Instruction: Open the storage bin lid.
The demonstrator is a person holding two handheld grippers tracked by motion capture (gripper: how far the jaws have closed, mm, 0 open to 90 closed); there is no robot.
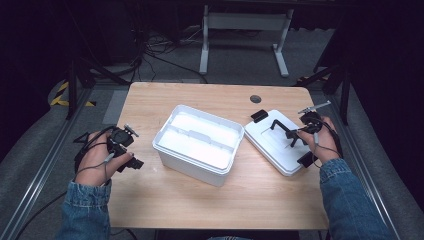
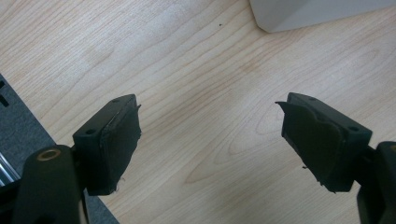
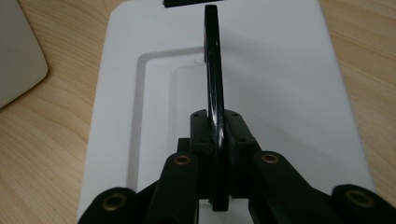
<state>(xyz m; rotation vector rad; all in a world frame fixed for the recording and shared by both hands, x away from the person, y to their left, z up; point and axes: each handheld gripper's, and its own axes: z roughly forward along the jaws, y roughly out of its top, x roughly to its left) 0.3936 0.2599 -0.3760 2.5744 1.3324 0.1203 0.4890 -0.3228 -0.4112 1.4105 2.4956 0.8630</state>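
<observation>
The white lid point(image 1: 272, 140) lies flat on the right part of the worktop point(image 1: 200, 200), just beside the open white box point(image 1: 197, 142) and a little apart from it, with its black carrying handle point(image 3: 214, 70) standing up from its top face. The right gripper point(image 3: 215, 135) is clenched on that handle: in the right gripper view the two black jaws press against either side of the thin black bar, which rises straight up between them toward a black latch point(image 3: 191, 3) at the lid's far edge. In the high view the right gripper point(image 1: 300, 131) sits over the lid's right half, held by a hand in a denim sleeve point(image 1: 345, 200), and a second black latch point(image 1: 305, 160) shows at the lid's near edge, with another point(image 1: 259, 116) at its far edge. The lid's top has a shallow raised rectangular panel around the handle. The box stands in the middle of the worktop, turned at an angle, its inside white and split by a low divider. The left gripper point(image 1: 125, 150) is held near the left edge of the worktop, well apart from the box, and it is released: in the left gripper view its jaws stand wide apart over bare wood, with nothing between them, and a corner of the box point(image 2: 303, 14) shows at the top of that view. A dark round grommet point(image 1: 255, 99) is set in the worktop near its far edge, beyond the lid.
</observation>
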